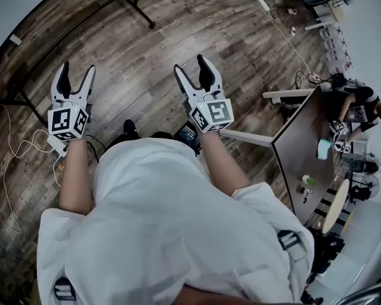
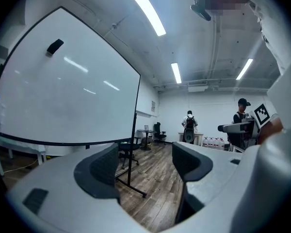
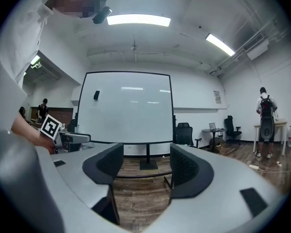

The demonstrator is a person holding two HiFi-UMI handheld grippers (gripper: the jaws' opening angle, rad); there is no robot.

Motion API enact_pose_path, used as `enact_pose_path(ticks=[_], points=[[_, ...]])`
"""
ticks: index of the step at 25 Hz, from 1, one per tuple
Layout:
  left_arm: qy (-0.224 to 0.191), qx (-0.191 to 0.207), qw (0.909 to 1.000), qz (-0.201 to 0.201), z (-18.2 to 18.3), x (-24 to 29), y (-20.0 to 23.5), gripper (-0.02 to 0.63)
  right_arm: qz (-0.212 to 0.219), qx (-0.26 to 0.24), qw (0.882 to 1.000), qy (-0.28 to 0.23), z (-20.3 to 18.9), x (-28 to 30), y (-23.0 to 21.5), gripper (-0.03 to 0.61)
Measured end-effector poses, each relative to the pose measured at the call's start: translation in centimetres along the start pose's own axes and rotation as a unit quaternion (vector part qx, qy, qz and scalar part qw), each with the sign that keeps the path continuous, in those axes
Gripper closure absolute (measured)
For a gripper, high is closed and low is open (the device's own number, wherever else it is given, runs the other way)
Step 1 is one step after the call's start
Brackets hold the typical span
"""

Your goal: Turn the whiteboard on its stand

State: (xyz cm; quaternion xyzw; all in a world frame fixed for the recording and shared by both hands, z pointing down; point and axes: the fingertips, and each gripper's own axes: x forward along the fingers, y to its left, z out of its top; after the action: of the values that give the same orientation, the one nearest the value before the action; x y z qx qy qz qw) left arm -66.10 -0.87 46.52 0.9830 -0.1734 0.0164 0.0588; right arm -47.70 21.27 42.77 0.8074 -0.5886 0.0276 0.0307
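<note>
Whiteboard (image 3: 128, 106) is upright on its stand (image 3: 147, 155), out ahead on the wood floor (image 1: 178, 37) and well apart from both tools. Right tool view sees it square-on, centred above the jaws. Left tool view has it off to the left at a slant, so I'd guess the person stands a bit right of its middle. Nothing touches it, so my read is the turn isn't started.

Left tool (image 1: 77, 70) and right tool (image 1: 192, 65) are held out front, side by side at about the same height, both pointing toward the board. Looks like a two-handed approach, one tool per edge, which is sensible for swinging a wide panel without twisting the frame. Both tools have jaws spread wide with only floor and stand showing in the gap. Nothing is held, and they look ready to take a frame edge.

Needs a walk-up first, too far to grip from here. Risk: thin frame and smooth face, so pads could slip.

Small dark block (image 3: 96, 95) sits high on the board's left as seen, probably an eraser. It may drop if the board flips.
</note>
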Motion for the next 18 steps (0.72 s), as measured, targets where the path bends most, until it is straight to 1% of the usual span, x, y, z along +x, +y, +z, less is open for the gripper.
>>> enact_pose_path(ticks=[3,6,10,15,18], points=[[0.002,-0.003,1.0,-0.006,-0.1,2.8,0.6,0.282,-0.001,0.0,1.0,0.004,0.0,2.6,-1.5,0.282],[0.012,-0.002,0.9998,-0.013,-0.6,5.1,0.5,0.282,-0.002,0.002,1.0,0.008,-0.2,4.4,-3.2,0.285],[0.022,-0.006,0.9997,-0.006,-1.5,8.6,1.0,0.282,0.001,0.009,1.0,0.005,-1.0,7.1,-6.4,0.293],[0.022,-0.027,0.9993,0.011,-1.3,16.1,0.7,0.282,0.021,0.023,0.999,0.006,-2.0,12.3,-12.9,0.295],[0.034,-0.026,0.9987,0.026,-1.3,21.0,0.3,0.282,0.049,0.036,0.998,0.013,-2.6,16.3,-17.0,0.293]])
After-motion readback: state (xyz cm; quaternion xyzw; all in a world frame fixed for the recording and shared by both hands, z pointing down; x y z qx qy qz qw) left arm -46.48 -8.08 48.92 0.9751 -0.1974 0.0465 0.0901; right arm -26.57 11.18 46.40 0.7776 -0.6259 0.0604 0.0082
